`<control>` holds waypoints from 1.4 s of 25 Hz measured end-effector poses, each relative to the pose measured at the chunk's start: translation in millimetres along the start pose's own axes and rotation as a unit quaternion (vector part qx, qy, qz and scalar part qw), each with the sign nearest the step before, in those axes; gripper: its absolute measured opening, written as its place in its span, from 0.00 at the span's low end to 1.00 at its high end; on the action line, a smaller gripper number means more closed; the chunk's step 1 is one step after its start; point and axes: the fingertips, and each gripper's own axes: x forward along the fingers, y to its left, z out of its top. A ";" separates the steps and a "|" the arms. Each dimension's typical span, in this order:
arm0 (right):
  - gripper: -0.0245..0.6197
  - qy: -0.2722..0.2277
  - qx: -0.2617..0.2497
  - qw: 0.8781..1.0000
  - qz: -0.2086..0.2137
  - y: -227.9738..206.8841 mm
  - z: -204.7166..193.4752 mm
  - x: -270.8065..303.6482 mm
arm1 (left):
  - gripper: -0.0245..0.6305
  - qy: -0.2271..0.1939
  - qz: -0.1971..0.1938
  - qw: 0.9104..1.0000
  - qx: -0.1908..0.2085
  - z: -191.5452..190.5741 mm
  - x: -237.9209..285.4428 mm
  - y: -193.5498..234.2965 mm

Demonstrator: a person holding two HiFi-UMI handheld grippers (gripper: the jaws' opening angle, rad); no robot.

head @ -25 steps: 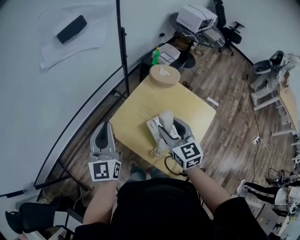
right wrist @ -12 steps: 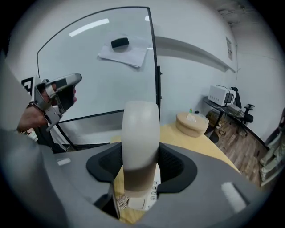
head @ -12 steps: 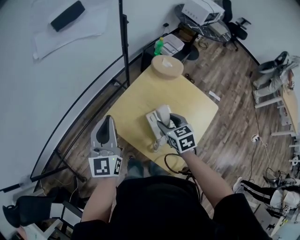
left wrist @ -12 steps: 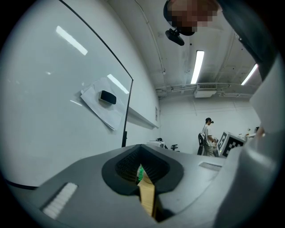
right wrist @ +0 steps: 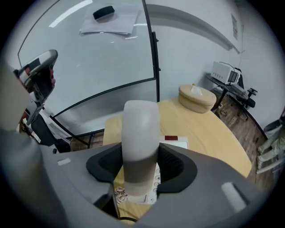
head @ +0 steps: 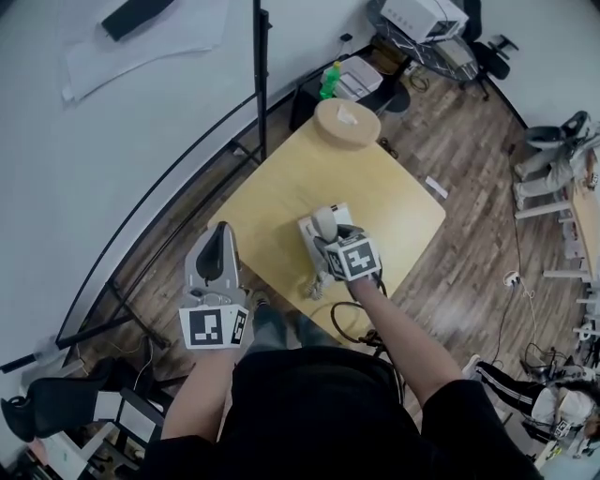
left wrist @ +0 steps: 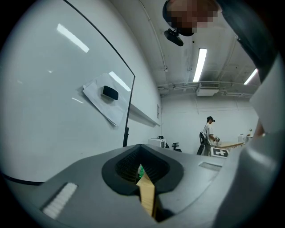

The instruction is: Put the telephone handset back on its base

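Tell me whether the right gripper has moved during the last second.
Yes. The right gripper, shut on the grey telephone handset, has moved from the light wooden table's near edge inward, over the white telephone base.

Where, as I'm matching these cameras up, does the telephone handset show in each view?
Head view: the telephone handset sits near the centre, gripped in the right gripper's jaws.
Left gripper view: not in it.
Right gripper view: the handset is at the centre, upright between the jaws.
Shared landmark: the black eraser on the whiteboard, upper left in all three views.
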 end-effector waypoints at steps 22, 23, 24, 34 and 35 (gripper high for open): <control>0.40 0.133 0.040 0.990 -0.020 -3.1 -47.8 72.8 | 0.04 0.027 0.020 0.999 -0.014 -26.2 -11.5 12.7; 0.40 0.137 0.041 0.989 -0.023 -3.8 -50.2 73.5 | 0.04 0.027 0.020 0.999 -0.014 -26.3 -11.5 12.7; 0.40 0.144 0.042 0.988 -0.026 -4.2 -53.8 73.7 | 0.04 0.027 0.019 0.999 -0.015 -26.3 -11.4 12.4; 0.41 0.193 0.053 0.979 -0.031 4.3 -76.3 74.6 | 0.04 0.031 0.013 0.999 -0.017 -29.8 -11.3 7.4; 0.41 0.193 0.052 0.979 -0.031 6.1 -77.0 75.6 | 0.04 0.030 0.013 0.999 -0.017 -29.9 -11.7 7.3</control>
